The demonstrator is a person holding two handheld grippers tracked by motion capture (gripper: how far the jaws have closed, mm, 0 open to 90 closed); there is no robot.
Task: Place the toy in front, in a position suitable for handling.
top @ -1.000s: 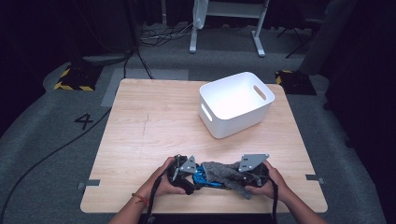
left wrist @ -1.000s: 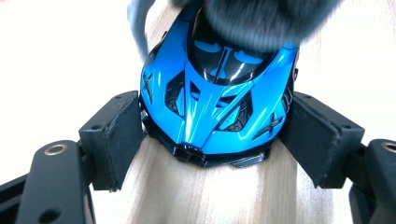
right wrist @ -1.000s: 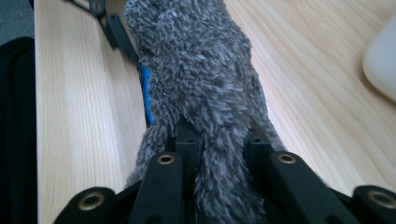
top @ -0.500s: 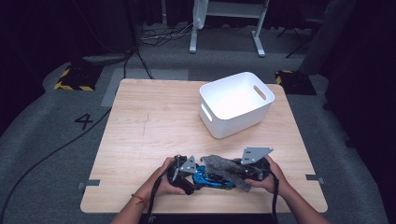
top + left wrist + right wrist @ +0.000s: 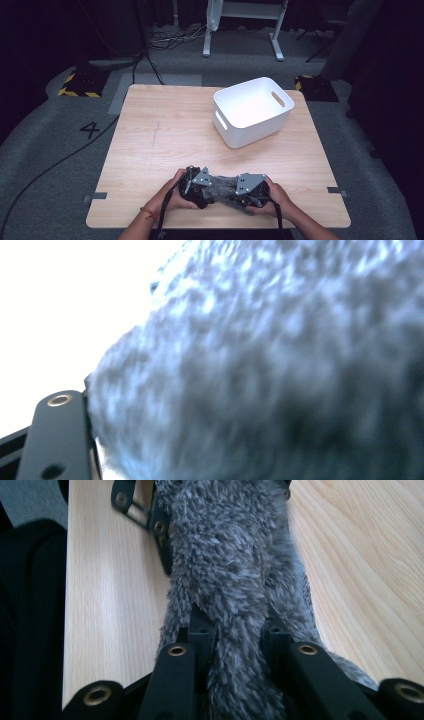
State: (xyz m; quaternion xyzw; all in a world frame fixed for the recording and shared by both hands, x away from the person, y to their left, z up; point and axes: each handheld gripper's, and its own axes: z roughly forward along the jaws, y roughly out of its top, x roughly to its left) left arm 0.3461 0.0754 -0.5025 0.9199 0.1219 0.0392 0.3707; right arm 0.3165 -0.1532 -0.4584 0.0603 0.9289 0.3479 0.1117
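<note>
In the high view, the grey fluffy cloth [image 5: 223, 187] lies at the near edge of the table [image 5: 165, 135], bunched between the left gripper [image 5: 206, 189] and the right gripper [image 5: 239, 192]. The white bin [image 5: 251, 111] stands well apart, and I see nothing in it.

In the left gripper view, the cloth sits against one black jaw; I judge it is gripped.

In the right gripper view, the jaws are narrow and pinch the cloth. I think the grasp is done; moving the cloth to the bin is left.
</note>
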